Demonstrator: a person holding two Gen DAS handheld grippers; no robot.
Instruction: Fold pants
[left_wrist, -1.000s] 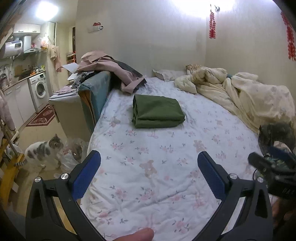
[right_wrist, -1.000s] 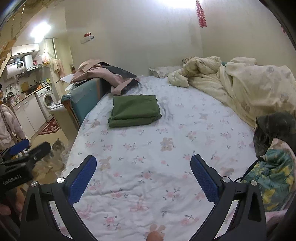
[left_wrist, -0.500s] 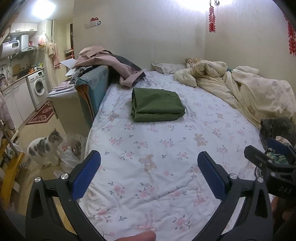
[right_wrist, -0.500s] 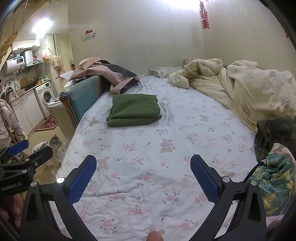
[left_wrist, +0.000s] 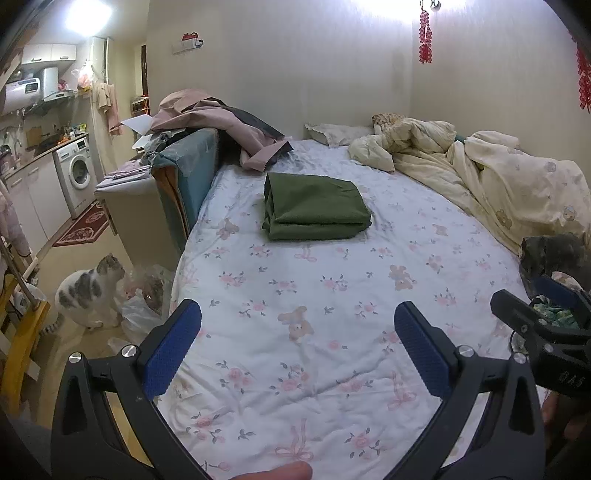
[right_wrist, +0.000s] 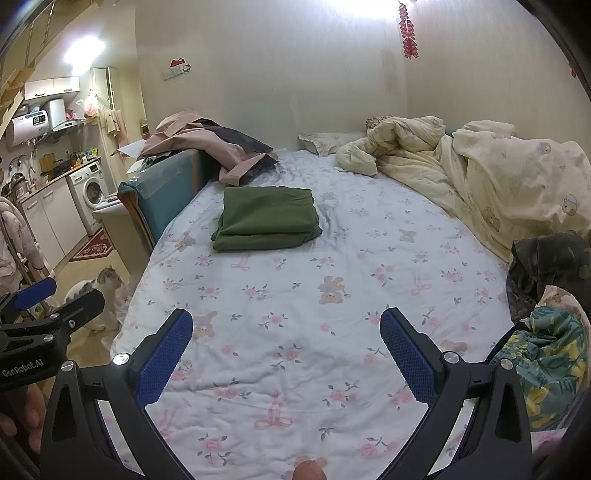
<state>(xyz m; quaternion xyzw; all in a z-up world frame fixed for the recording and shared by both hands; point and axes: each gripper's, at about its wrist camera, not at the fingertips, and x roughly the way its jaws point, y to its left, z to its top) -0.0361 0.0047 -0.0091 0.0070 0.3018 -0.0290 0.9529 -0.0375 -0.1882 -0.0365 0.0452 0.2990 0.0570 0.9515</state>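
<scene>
The green pants lie folded in a flat rectangle on the floral bed sheet, toward the far left of the bed. They also show in the right wrist view. My left gripper is open and empty, held above the near part of the bed, well short of the pants. My right gripper is open and empty, to the right of the left one and level with it. Each gripper shows at the edge of the other's view.
A rumpled cream duvet fills the bed's right side. A pile of dark and patterned clothes lies at the near right. Pink clothes drape a teal headboard on the left. A cat sits on the floor by plastic bags.
Both grippers have pulled back and risen slightly from the bed; the pants look a little farther away. The pants have not moved. Both grippers stay open.
</scene>
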